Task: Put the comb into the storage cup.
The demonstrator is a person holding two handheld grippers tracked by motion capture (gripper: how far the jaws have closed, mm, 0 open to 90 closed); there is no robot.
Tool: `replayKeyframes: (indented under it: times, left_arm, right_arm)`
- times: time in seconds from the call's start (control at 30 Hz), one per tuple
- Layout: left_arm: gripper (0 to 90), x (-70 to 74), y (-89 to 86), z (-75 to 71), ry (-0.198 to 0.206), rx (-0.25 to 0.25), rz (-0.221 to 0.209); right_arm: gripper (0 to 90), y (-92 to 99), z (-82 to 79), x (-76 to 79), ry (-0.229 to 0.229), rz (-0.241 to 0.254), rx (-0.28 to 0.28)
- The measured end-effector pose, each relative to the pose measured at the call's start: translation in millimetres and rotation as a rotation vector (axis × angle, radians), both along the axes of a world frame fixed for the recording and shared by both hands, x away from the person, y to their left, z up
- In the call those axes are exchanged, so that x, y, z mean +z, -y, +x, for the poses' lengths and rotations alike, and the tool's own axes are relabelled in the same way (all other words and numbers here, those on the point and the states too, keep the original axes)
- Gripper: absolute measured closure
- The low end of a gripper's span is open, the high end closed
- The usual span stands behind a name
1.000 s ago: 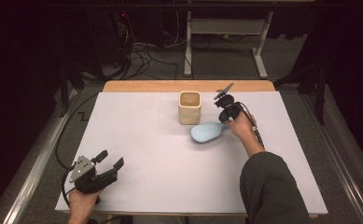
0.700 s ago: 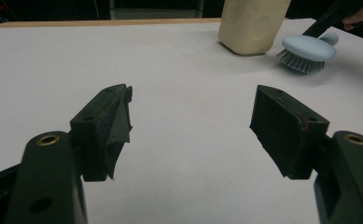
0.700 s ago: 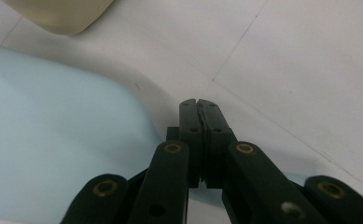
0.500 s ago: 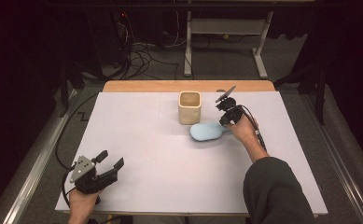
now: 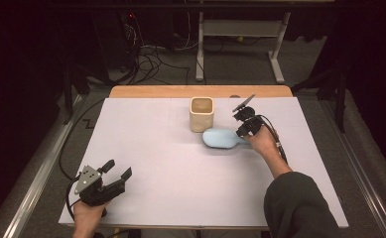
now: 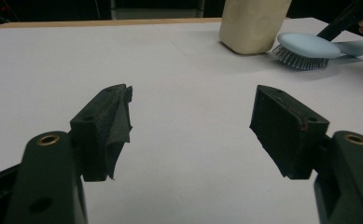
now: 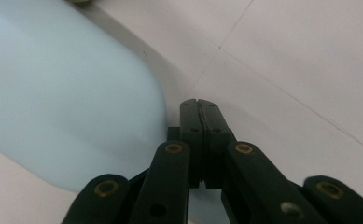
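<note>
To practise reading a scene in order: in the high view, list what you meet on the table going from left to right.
Left claw → beige cup → pale blue brush → right claw.

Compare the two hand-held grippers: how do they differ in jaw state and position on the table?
The left hand-held gripper has its jaws wide apart with nothing between them; the right hand-held gripper has its jaws shut together. The left sits at the table's near-left corner, away from everything; the right is beside the blue brush, near the beige cup. Both have black jaws.
</note>
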State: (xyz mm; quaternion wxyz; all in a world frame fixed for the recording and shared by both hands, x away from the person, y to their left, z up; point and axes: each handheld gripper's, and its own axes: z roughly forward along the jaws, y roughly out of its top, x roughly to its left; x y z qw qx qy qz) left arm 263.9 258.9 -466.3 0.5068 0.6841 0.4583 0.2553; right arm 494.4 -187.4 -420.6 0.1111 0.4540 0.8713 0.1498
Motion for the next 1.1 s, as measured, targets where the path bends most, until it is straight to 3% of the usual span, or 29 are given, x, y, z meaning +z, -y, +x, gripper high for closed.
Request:
replayKeyframes:
  times: [1.1]
  left_arm:
    - [29.2,-0.1,2.0,0.6,-0.001,0.001,0.005]
  right_arm:
    - [90.0,11.3,-32.9,0.4,-0.003,0.022,0.032]
